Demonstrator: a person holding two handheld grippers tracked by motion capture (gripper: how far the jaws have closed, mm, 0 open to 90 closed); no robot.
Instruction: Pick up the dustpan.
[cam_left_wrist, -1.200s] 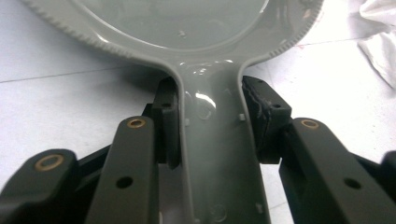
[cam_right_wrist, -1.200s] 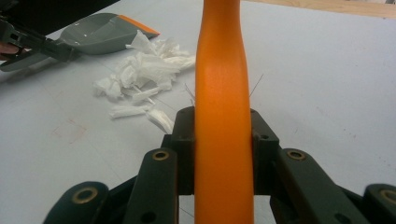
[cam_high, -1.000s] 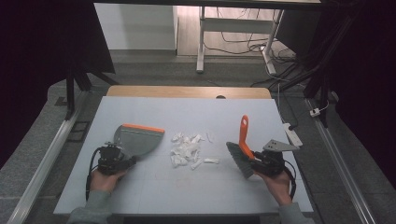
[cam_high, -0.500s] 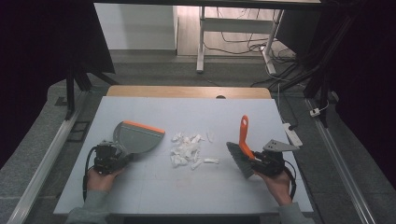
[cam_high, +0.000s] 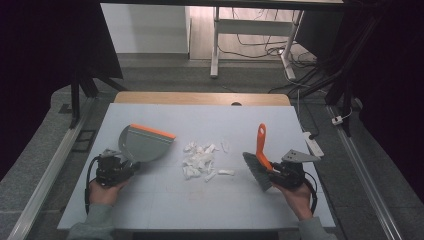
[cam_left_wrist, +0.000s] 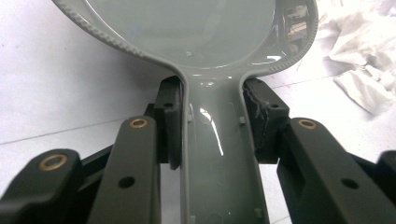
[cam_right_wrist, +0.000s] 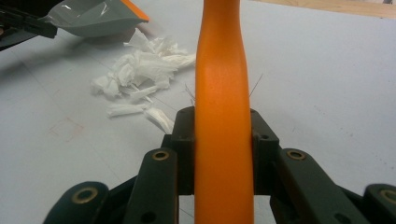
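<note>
A grey dustpan (cam_high: 142, 145) with an orange lip lies on the pale table (cam_high: 165, 200) at the left. My left gripper (cam_high: 122, 167) is shut on its handle (cam_left_wrist: 215, 140), one pad on each side. At the right, my right gripper (cam_high: 277, 172) is shut on the orange handle (cam_right_wrist: 222, 93) of a brush (cam_high: 260, 150). The brush's grey bristles point toward the table's middle. A pile of white paper scraps (cam_high: 200, 161) lies between the dustpan and the brush. The pile is also in the right gripper view (cam_right_wrist: 144, 70) and the left gripper view (cam_left_wrist: 364, 56).
A wooden strip (cam_high: 200, 97) runs along the table's far edge. A white power strip (cam_high: 312, 145) lies at the right edge. Beyond the table stand white desk legs (cam_high: 215, 45) and floor cables. A metal rail (cam_high: 45, 180) runs along the floor at the left.
The left gripper with the dustpan has edged slightly to the left. The right gripper and the brush have stayed put.
</note>
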